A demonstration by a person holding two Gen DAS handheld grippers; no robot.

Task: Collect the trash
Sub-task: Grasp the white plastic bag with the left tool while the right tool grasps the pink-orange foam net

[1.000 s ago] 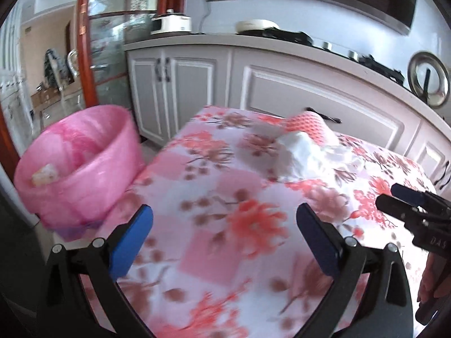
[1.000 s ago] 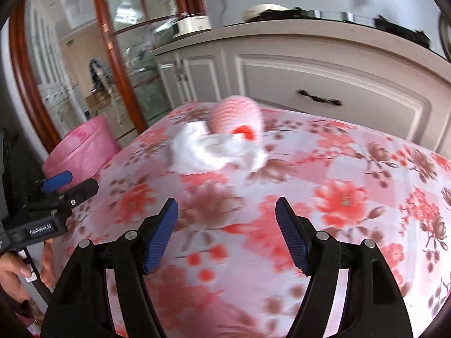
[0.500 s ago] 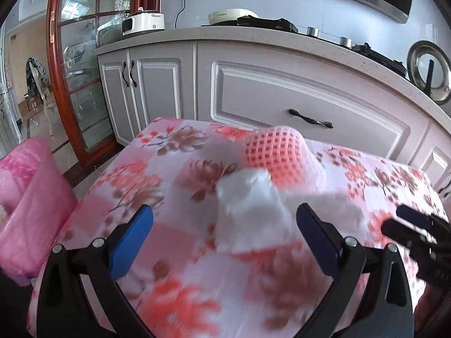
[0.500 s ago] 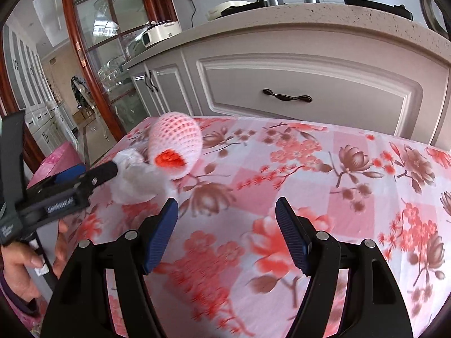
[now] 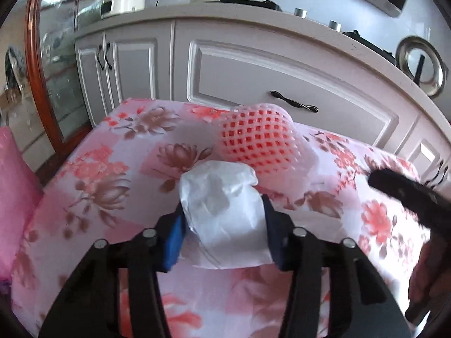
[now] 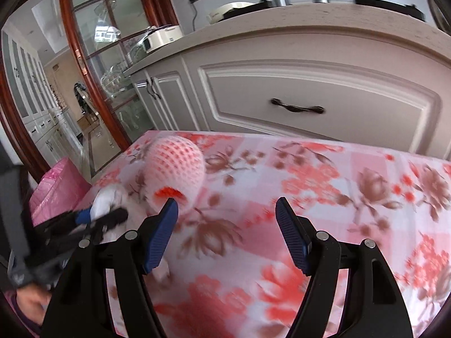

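Closing left gripper (image 5: 222,225) now straddles tissue (image 5: 222,211) on tablecloth (image 5: 112,183).

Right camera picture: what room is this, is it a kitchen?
Probably a home kitchen: a long counter over white cabinet doors, a small appliance plugged in by the wall, and a floral tablecloth.

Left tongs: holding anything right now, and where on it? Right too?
Left tongs are closing on the crumpled white tissue, pads against its two sides at the near end. Right tongs are open and hold nothing.
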